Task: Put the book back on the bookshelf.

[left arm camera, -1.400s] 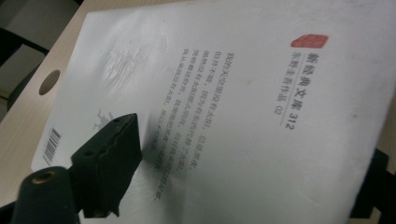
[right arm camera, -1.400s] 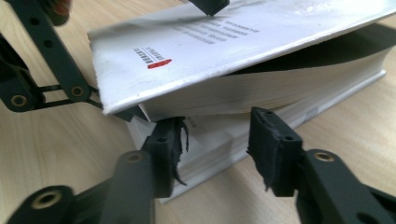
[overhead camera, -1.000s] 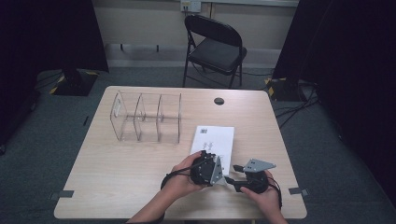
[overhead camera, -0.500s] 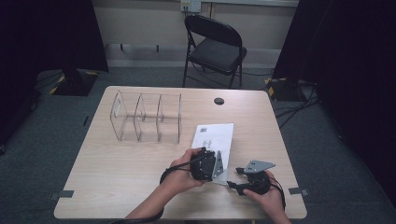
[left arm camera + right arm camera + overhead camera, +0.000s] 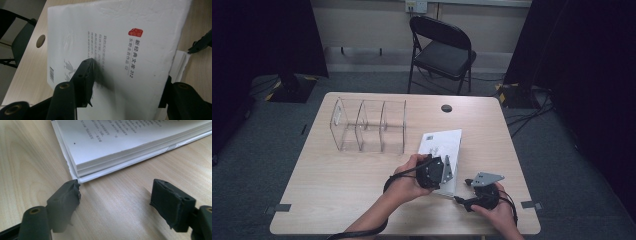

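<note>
A white paperback book (image 5: 443,142) lies on the wooden table (image 5: 362,185), right of centre. My left gripper (image 5: 447,172) is at its near edge. In the left gripper view the back cover (image 5: 125,37), with a red seal and a barcode, runs between the jaws of the left gripper (image 5: 128,72), which have just been closing and now pinch it, raised off the pages. My right gripper (image 5: 462,199) rests low on the table by the book's near corner. Its jaws (image 5: 116,192) have just been opening and hold nothing; the page block (image 5: 112,140) lies just beyond them.
A clear plastic organizer (image 5: 369,125) with three compartments stands at the table's back left. A round cable hole (image 5: 446,108) sits near the far edge. A black folding chair (image 5: 442,50) stands beyond the table. The right gripper's jaw tip (image 5: 202,42) shows beside the book.
My left hand has risen a little, bringing the book's near cover edge up with it. The right hand has stayed where it was.
</note>
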